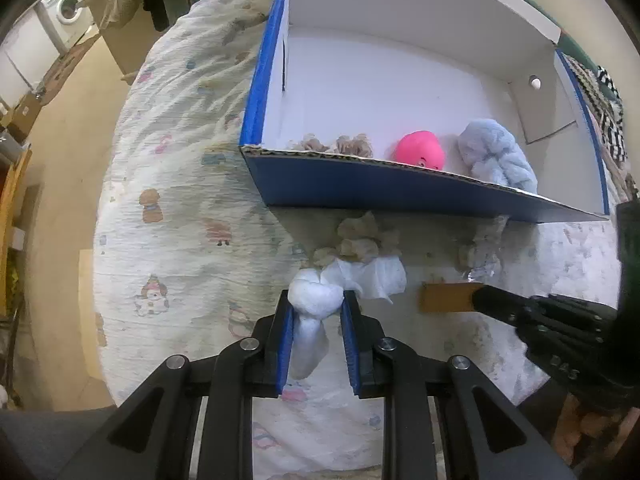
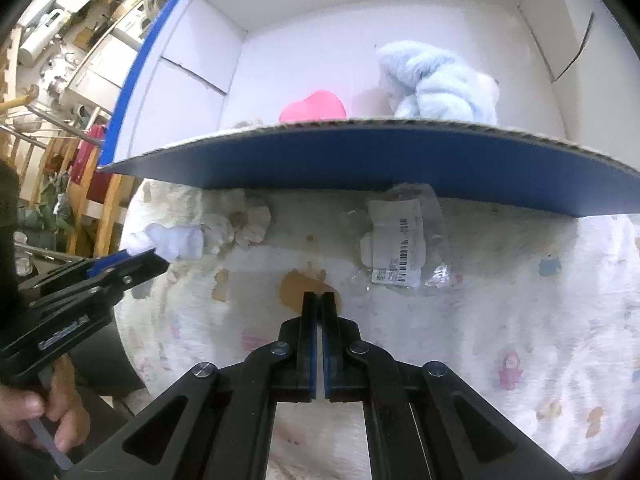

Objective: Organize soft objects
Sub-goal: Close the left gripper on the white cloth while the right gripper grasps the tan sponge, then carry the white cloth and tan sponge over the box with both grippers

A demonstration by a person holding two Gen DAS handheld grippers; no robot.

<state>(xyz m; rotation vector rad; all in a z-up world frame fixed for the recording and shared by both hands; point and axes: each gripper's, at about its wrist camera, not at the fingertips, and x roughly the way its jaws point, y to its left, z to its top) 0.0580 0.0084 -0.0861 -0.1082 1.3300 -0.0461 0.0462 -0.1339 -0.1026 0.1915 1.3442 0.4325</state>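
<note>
My left gripper (image 1: 316,300) is shut on a knotted white cloth (image 1: 314,300), held just above the printed bedsheet in front of the blue box (image 1: 400,188). The same cloth shows in the right wrist view (image 2: 176,242) at the left gripper's tip. Inside the box lie a pink squishy toy (image 1: 420,150), a light blue fluffy bundle (image 1: 496,152) and beige soft pieces (image 1: 354,145). My right gripper (image 2: 319,298) is shut and empty, low over the sheet near a brown patch. Beige soft lumps (image 1: 360,240) and a white cloth (image 1: 376,276) lie outside the box.
A clear plastic bag with a barcode label (image 2: 396,248) lies on the sheet by the box's front wall. The bed (image 1: 176,184) drops off at the left to a floor with a washing machine (image 1: 68,6). Wooden furniture (image 2: 92,184) stands at the left of the right wrist view.
</note>
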